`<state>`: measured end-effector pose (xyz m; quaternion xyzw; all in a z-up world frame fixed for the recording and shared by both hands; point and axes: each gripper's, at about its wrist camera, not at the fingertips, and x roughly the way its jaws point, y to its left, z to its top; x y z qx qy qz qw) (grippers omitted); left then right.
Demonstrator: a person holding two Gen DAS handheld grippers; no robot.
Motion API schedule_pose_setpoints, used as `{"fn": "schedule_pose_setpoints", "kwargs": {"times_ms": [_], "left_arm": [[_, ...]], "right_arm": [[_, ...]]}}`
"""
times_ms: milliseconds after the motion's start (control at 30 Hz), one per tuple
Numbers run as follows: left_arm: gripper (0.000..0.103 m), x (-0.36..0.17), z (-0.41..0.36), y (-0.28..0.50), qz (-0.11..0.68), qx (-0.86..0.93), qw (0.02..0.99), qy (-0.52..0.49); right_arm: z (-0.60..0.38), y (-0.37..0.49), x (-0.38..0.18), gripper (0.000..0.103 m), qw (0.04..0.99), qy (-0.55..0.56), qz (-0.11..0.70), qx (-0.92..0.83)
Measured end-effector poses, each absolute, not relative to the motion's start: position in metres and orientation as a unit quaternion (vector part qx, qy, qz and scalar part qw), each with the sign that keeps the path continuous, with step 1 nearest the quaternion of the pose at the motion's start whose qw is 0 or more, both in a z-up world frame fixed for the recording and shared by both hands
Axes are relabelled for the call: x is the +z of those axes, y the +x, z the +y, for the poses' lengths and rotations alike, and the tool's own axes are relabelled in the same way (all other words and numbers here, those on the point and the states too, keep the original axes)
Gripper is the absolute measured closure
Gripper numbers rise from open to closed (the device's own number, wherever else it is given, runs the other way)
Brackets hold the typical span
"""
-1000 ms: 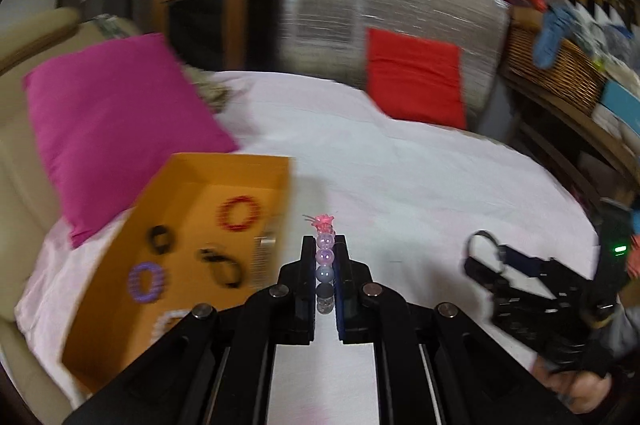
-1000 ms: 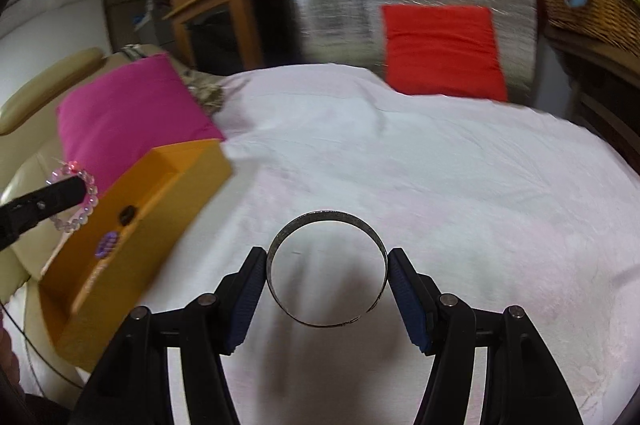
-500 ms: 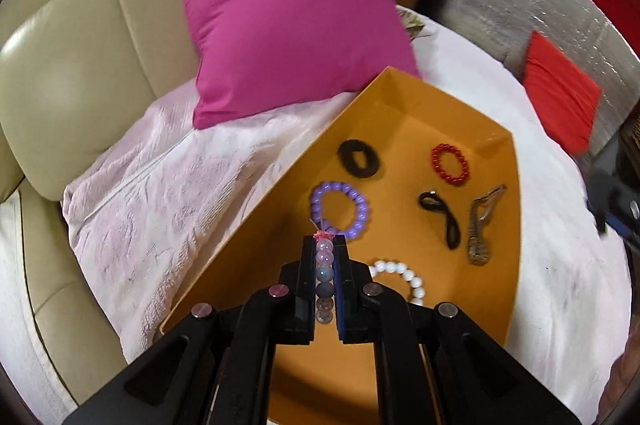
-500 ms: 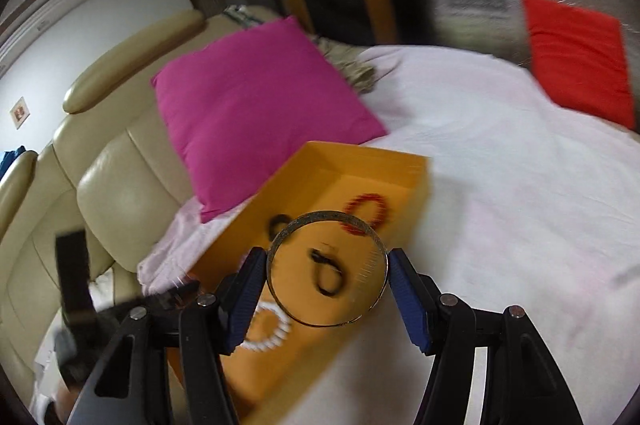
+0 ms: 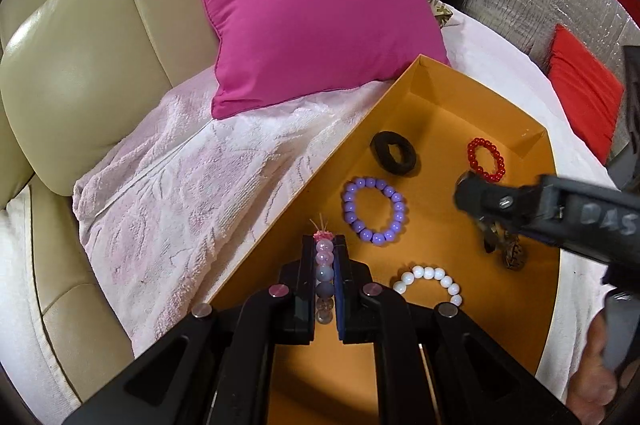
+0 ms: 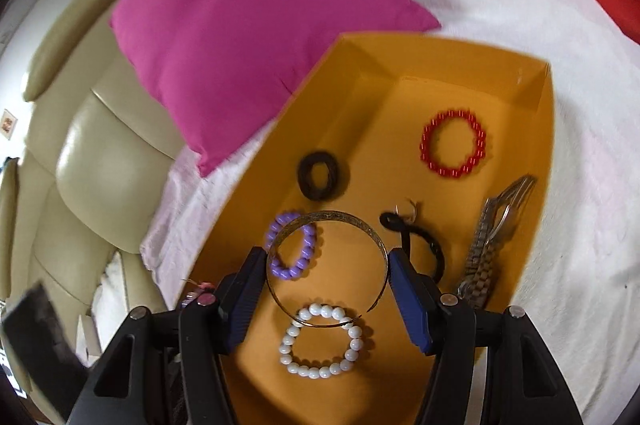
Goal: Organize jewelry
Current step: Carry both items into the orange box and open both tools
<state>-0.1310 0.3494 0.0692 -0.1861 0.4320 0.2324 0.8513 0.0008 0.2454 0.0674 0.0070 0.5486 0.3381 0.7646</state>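
Sofa (image 5: 80,73) of cream leather fills the 9 o'clock side of the left wrist view, draped with a pale pink textured blanket (image 5: 192,185). A magenta square fabric cushion (image 5: 312,5) leans at 12 o'clock, its lower corner just beside the open orange cardboard box (image 5: 400,97), which lies on the blanket.

Inside the box, in the right wrist view, a grey metal link watch band (image 6: 486,245) lies along the 3 o'clock wall. A red beaded bracelet (image 6: 454,143) sits at 1 o'clock, a black fabric hair tie (image 6: 320,175) at 12, a black looped cord piece (image 6: 424,245) right of centre, a purple beaded bracelet (image 6: 292,245) left of centre, and a white pearl-bead bracelet (image 6: 324,341) at 6 o'clock.

The right gripper (image 6: 328,265) hovers over the box with its blue pads clamped on opposite sides of a thin round metal bangle (image 6: 376,237), held above the purple and white bracelets.

The left gripper (image 5: 326,265), over the box's 7 o'clock edge, is pinched tight on a pink and grey bead bracelet (image 5: 325,261), which stands edge-on between the jaws with a small pink tassel at the tip.
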Motion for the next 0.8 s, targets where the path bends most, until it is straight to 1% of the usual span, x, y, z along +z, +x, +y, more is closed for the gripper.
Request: {"fn": "schedule_pose_setpoints", "kwargs": {"times_ms": [800], "left_arm": [[0.095,0.055,0.362,-0.123,0.459,0.256,0.831,-0.183]], "right_arm": [[0.263,0.028,0.050,0.037,0.763,-0.007,0.580,0.285]]}}
